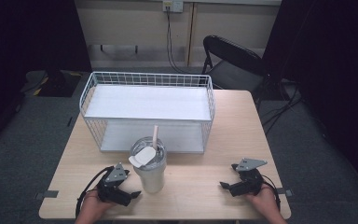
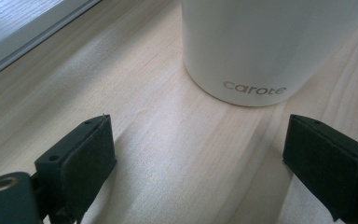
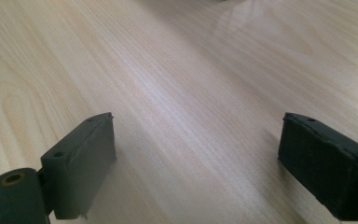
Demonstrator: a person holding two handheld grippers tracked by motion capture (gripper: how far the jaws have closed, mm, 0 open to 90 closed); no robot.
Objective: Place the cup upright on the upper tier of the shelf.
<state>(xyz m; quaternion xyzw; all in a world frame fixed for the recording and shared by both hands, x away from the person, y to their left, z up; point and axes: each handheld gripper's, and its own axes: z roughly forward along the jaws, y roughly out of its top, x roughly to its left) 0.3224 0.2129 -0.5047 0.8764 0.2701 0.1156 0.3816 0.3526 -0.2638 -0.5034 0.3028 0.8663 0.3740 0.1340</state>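
Left gripper (image 1: 133, 192) spread wide, empty, aimed at white tumbler (image 1: 149, 173) just beside it on counter (image 1: 200, 186); tumbler's top cut off in left gripper view. Right gripper (image 1: 224, 185) equally wide, empty, well apart near counter's right edge. Bare wood between the 2.

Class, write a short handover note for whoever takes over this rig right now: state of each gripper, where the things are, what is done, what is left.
Left gripper: open, on the table, jaws facing the tumbler just ahead, not touching.
Right gripper: open, holding nothing, resting at the table's right front.
Tumbler: upright in front of the wire shelf, lid and straw on.
Done: nothing gripped or moved, as far as shows.
Left: probably close the left gripper on the tumbler; the shelf looks like a likely destination.
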